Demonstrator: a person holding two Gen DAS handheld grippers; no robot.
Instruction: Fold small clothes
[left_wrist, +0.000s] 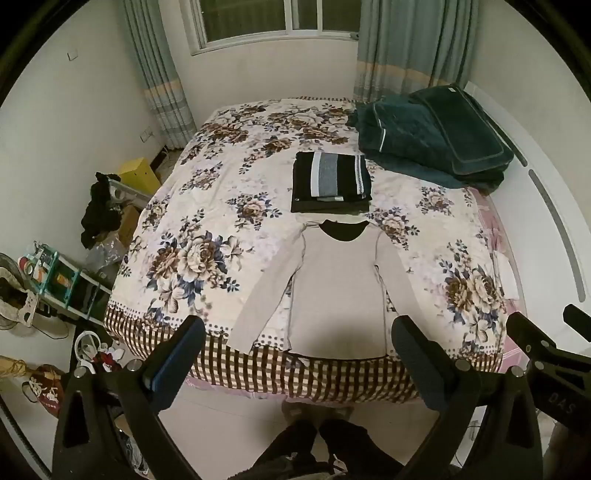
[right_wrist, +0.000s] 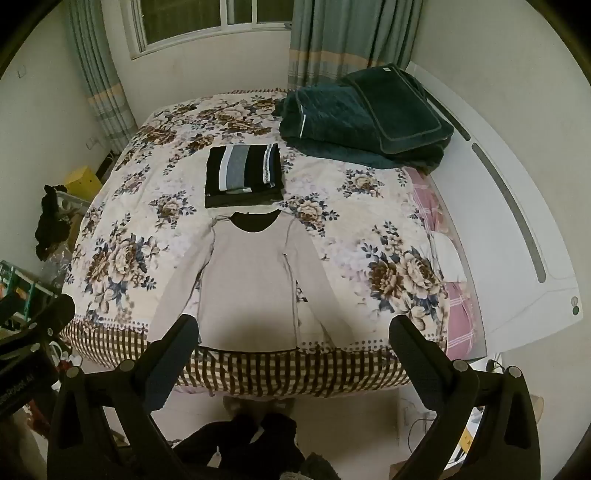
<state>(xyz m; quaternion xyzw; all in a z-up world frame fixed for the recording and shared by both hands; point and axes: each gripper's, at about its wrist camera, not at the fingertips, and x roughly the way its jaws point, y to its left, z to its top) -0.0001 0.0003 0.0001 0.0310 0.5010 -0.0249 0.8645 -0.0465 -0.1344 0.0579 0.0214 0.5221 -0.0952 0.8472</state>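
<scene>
A pale beige long-sleeved shirt (left_wrist: 338, 284) lies flat and spread out on the floral bed cover (left_wrist: 207, 206), neck toward the window and hem at the near edge. It also shows in the right wrist view (right_wrist: 247, 280). A stack of folded dark and striped clothes (left_wrist: 330, 182) sits just beyond its collar, also seen from the right (right_wrist: 243, 175). My left gripper (left_wrist: 299, 332) is open and empty, held above the near bed edge over the shirt's hem. My right gripper (right_wrist: 293, 330) is open and empty beside it, also above the hem.
A folded dark green blanket (left_wrist: 436, 144) lies at the bed's far right corner by the white headboard (left_wrist: 546, 206). Cluttered shelves, dark clothes and a yellow box (left_wrist: 136, 175) stand on the floor left of the bed. A window with curtains (left_wrist: 277, 22) is behind.
</scene>
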